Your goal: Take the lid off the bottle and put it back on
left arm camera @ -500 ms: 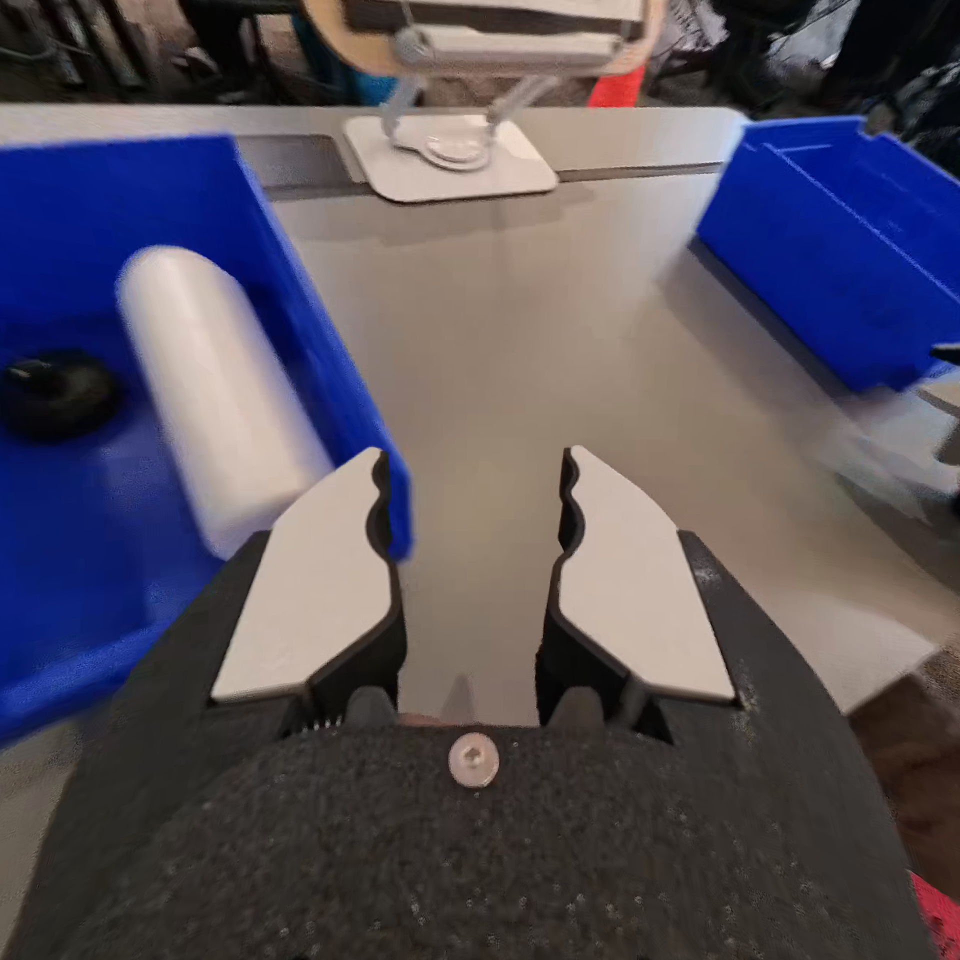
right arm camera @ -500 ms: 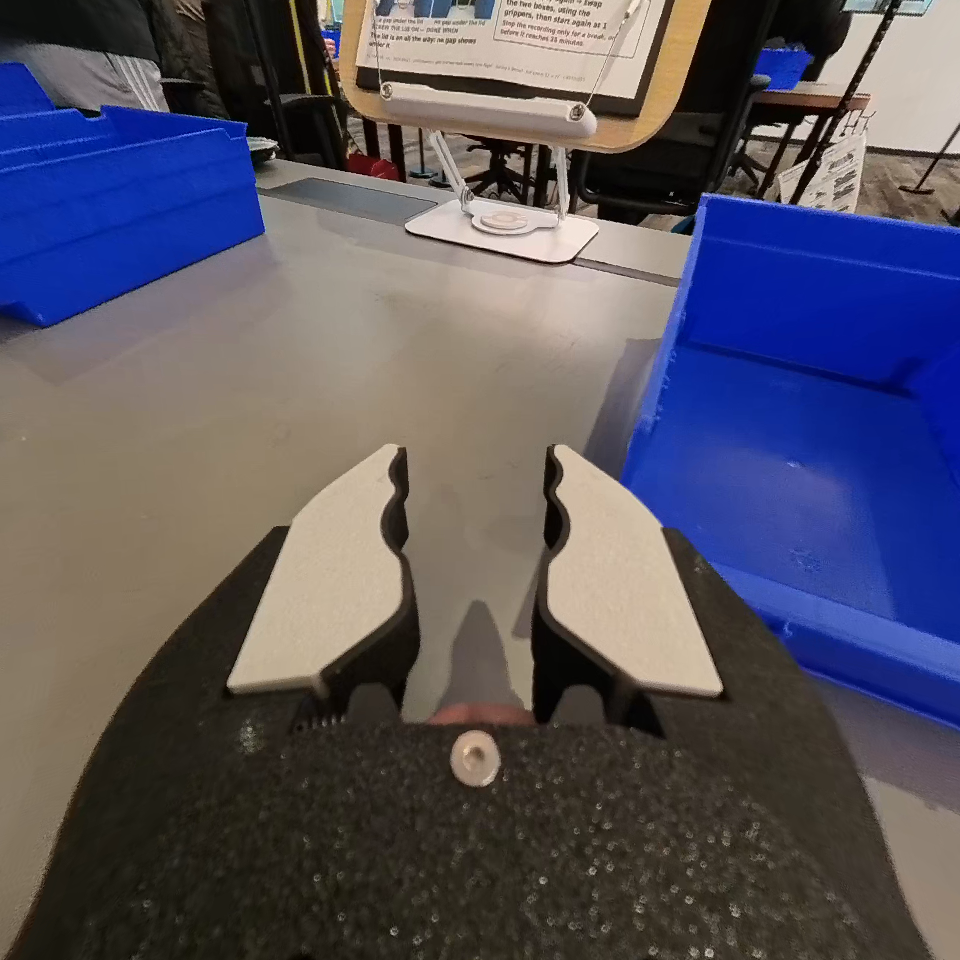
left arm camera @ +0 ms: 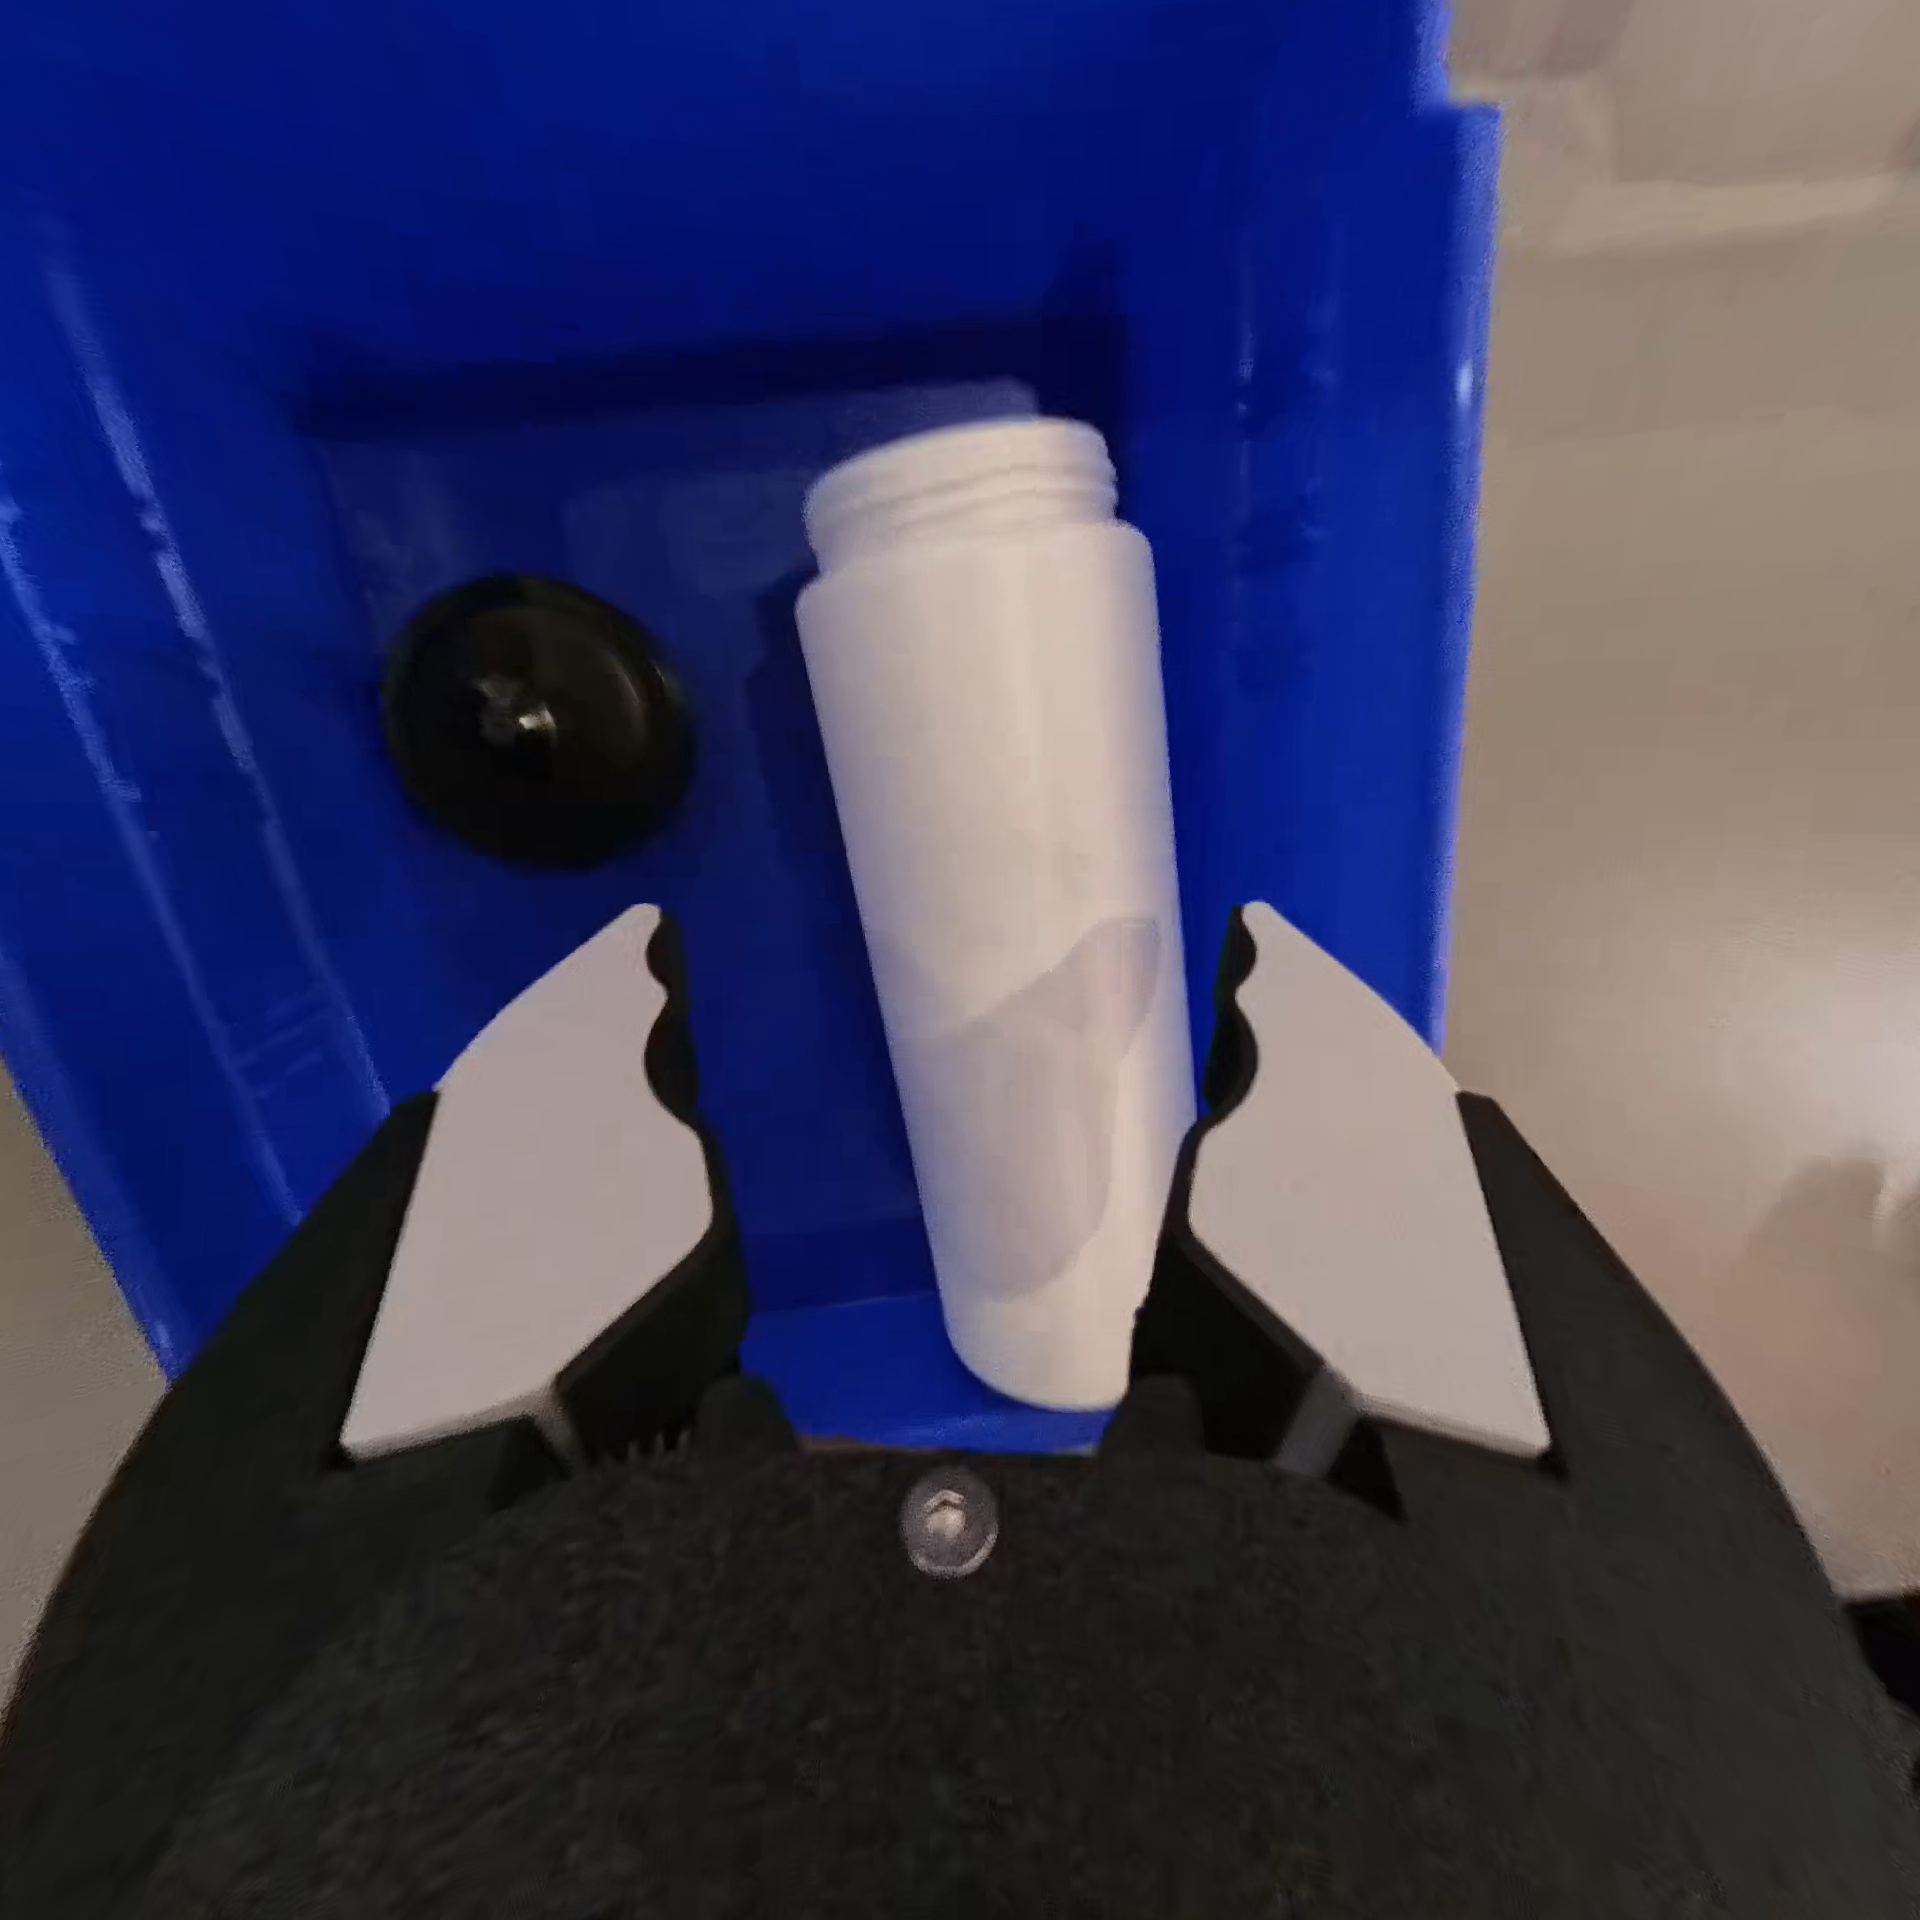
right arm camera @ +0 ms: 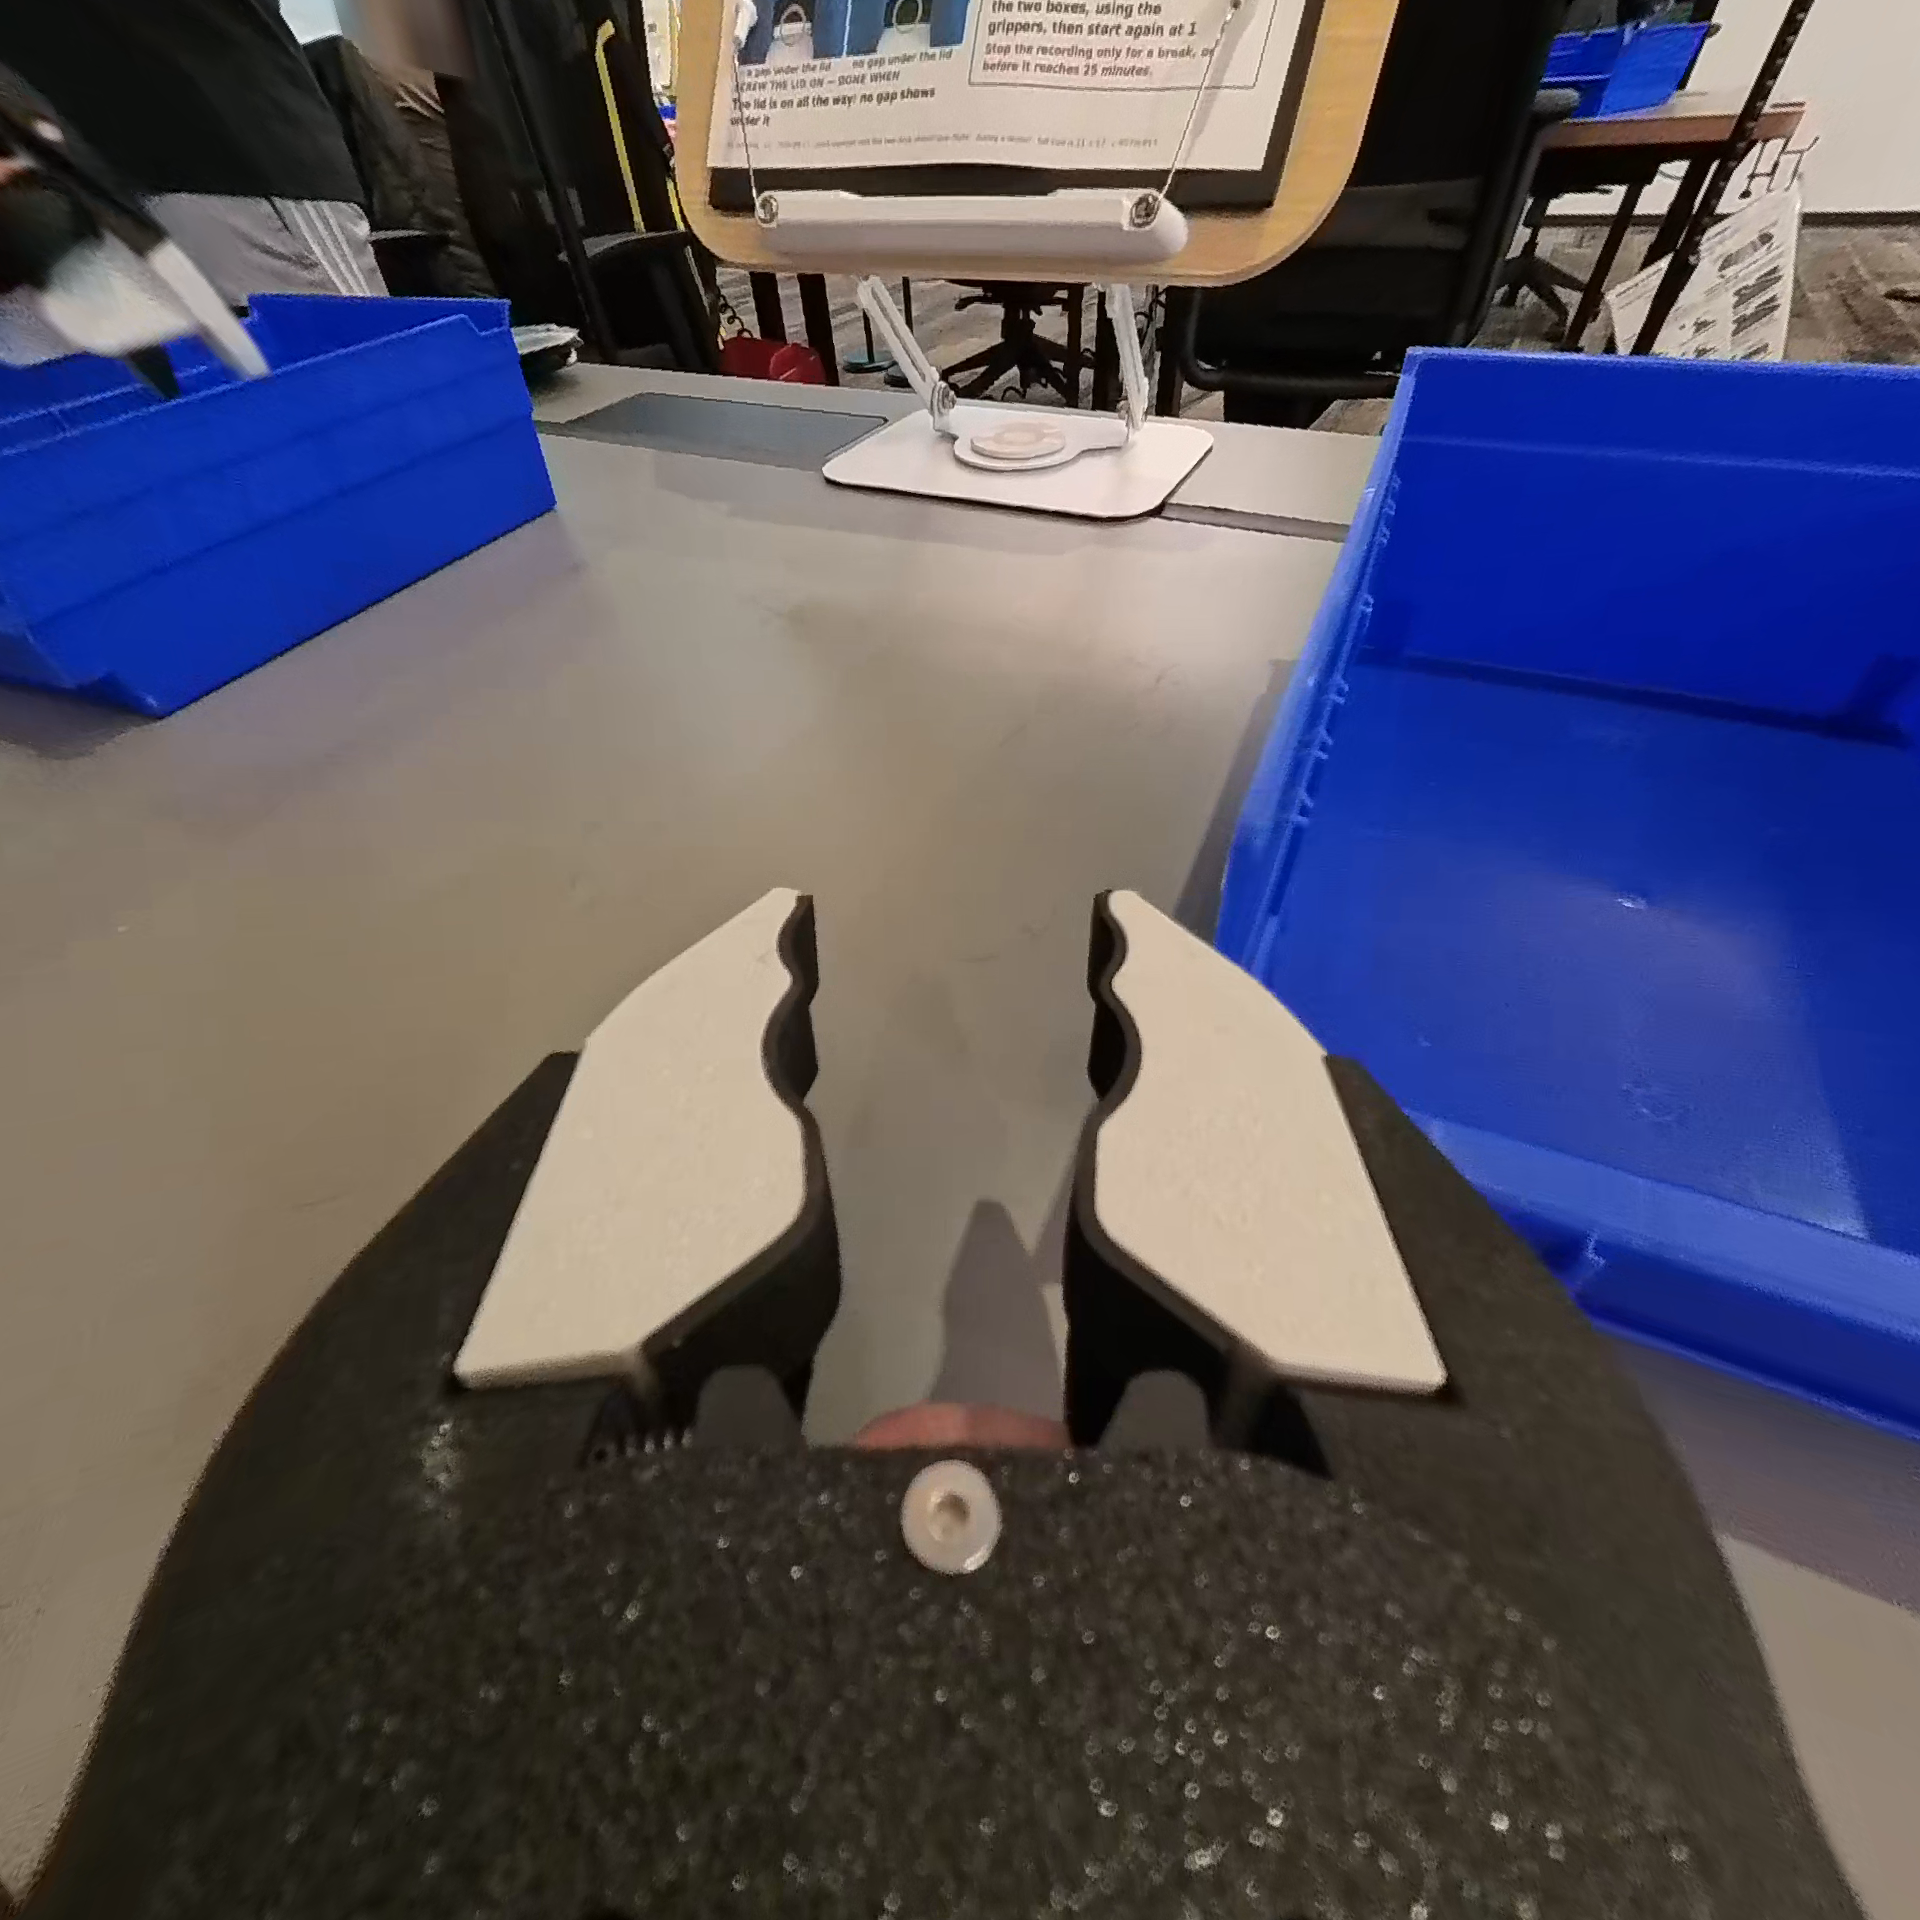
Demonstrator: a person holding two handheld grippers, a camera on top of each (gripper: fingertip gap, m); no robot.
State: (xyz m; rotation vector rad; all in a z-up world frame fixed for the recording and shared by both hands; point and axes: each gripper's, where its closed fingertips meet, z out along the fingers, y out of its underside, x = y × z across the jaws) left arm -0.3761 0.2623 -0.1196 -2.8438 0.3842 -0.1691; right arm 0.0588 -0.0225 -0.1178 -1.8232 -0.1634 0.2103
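In the left wrist view a white bottle (left arm camera: pixel 997 894) lies on its side in a blue bin (left arm camera: pixel 208 520), its bare threaded neck pointing away. A black lid (left arm camera: pixel 535 717) lies apart from it on the bin floor, to its left. My left gripper (left arm camera: pixel 951 935) is wide open above the bin; the bottle's lower body lies between the fingers, nearer the right pad, and neither pad presses on it. My right gripper (right arm camera: pixel 951 925) is open and empty over the grey table (right arm camera: pixel 520 831). The left gripper also shows blurred at the far left of the right wrist view (right arm camera: pixel 125 301), over the left bin.
A second blue bin (right arm camera: pixel 1610 935) stands right of my right gripper with nothing visible in it. The left blue bin (right arm camera: pixel 260 499) stands at the far left. A white stand (right arm camera: pixel 1018 457) holding a printed board sits at the table's back edge. Chairs and a person stand behind.
My left gripper has swung left over the blue bin and tilted down over the bottle, and its jaws have opened much wider. The right gripper has stayed in place.
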